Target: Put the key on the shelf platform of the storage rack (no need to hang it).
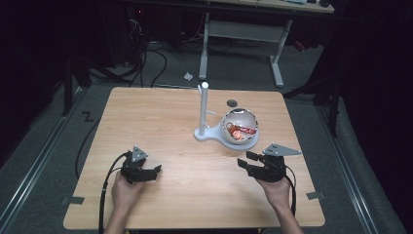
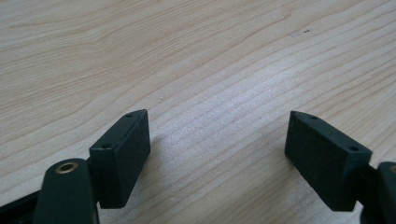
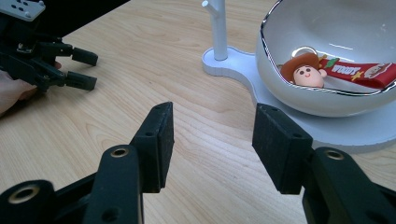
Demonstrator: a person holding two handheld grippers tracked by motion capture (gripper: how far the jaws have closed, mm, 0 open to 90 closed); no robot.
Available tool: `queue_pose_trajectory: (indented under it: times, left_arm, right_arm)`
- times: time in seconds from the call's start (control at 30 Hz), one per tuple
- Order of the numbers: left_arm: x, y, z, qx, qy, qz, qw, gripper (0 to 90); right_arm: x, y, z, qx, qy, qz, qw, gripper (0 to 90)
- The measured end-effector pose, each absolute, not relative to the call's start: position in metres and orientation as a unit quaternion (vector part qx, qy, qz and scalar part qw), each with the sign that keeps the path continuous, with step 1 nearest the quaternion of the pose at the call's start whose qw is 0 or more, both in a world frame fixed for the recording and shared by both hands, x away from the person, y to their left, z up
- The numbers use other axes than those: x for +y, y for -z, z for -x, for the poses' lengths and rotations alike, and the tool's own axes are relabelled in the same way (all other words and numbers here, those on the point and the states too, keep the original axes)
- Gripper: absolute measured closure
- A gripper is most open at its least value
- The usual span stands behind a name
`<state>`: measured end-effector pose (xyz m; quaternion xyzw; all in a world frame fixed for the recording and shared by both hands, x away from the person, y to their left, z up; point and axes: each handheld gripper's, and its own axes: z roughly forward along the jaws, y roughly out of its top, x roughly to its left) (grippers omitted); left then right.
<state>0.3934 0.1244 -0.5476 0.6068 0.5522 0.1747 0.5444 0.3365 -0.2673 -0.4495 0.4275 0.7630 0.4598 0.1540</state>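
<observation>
One white bowl (image 1: 240, 127) sits on a white stand (image 1: 204, 113) near the table's (image 1: 160, 112) far right edge, with one cowboy keychain (image 3: 306, 71) inside. Bare wood lies around two grippers: left gripper (image 2: 217, 154) spread wide, right gripper (image 3: 212, 135) partly spread, both pinching nothing.

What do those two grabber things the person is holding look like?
Each is a black two-jaw gripper: the left gripper and the right gripper. Their fingers end in flat, blocky black pads with small screw holes. A grey three-cornered plate sits on top of each, and a black cable trails back from each. The forearms are bare, without sleeves.
</observation>
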Motion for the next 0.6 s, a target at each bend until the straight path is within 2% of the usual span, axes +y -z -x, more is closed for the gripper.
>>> queue_pose_trajectory:
  times: [0.6]
  left_arm:
    - [0.124,0.548,-0.393,0.552,-0.174,-0.607,0.544,22.6]
  right_arm:
    - [-0.254,0.463,-0.348,0.766,-0.459,-0.426,0.145,50.3]
